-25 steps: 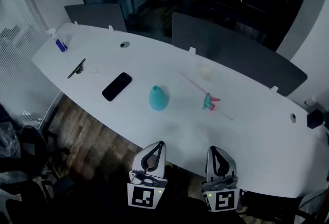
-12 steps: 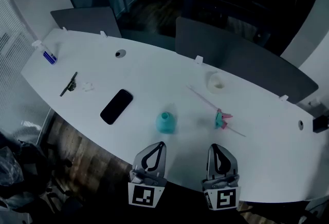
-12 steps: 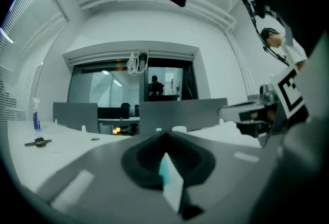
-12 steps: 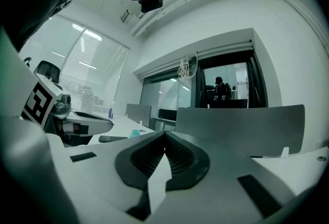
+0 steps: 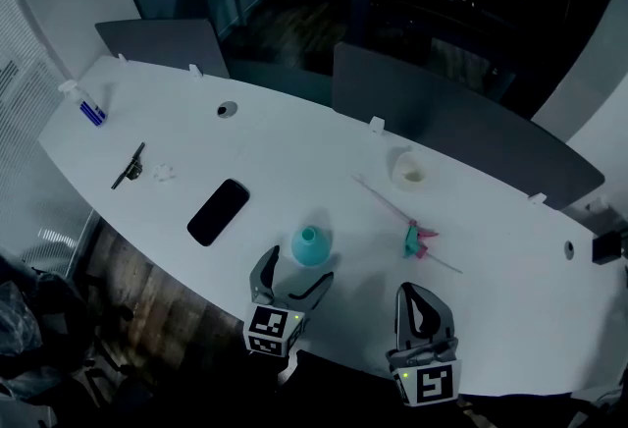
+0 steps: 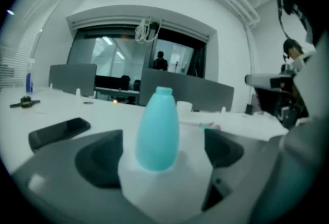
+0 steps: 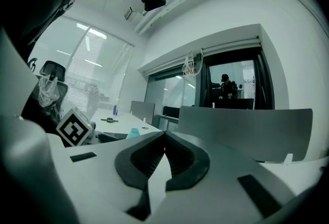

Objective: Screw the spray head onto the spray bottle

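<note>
At the near edge of a long white table (image 5: 294,136), two hand-held grippers are seen from above. The left gripper (image 5: 292,279) is angled toward the table, and its jaws have just been opening; they now stand wide apart. A teal spray bottle (image 5: 310,246) is framed upright between the two jaws in the left gripper view, with a gap on either side, so it is not touched by either pad. Its neck is open at the top. The right gripper (image 5: 412,294) is held over the table's near edge, well apart from the bottle, and its jaws are pressed together with nothing between them.

A little farther in, to the right of the bottle, the spray head (image 5: 418,241) is seen lying on its side, teal and pink, with a thin tube running out from it. A black phone (image 5: 218,212) is laid flat to the left of the bottle. Beyond the spray head, a small white round object (image 5: 410,171) is placed. Toward the far left end, a dark slim tool (image 5: 129,166) and a small blue and white bottle (image 5: 90,109) can be made out. Grey panels (image 5: 461,122) are set along the table's far side.
</note>
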Available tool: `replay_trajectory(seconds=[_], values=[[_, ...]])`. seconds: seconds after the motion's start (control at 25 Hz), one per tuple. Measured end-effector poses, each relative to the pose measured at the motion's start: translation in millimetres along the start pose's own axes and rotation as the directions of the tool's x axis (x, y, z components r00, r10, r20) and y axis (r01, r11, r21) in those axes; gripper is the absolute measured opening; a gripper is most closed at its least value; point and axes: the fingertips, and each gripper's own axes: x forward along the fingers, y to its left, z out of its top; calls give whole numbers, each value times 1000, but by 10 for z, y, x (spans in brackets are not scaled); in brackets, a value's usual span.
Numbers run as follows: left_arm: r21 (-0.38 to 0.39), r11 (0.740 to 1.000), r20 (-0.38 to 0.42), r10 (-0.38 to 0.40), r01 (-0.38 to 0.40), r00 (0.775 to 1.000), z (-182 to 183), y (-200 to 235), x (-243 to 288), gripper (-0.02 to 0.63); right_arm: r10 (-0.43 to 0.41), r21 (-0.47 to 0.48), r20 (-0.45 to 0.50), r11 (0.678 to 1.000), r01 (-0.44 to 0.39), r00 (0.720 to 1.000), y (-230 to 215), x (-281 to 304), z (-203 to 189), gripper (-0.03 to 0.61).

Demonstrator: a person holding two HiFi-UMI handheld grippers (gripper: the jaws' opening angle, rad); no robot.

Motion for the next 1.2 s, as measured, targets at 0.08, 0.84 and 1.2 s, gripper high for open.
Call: replay_trajectory(seconds=[0.08, 0.84, 1.2], values=[[-12, 999, -20, -32, 32, 999, -44, -12, 196, 484, -9, -18, 12, 1000, 10, 1000, -80, -13, 6, 5], [140, 933, -88, -322, 332, 943, -201, -1161, 330, 342, -117, -72, -135, 992, 108, 984, -1015, -225, -303, 5], [193, 899, -108, -379, 393, 919, -238, -1368, 336, 342, 72, -150, -237, 983, -110, 969, -1097, 129, -266, 5]])
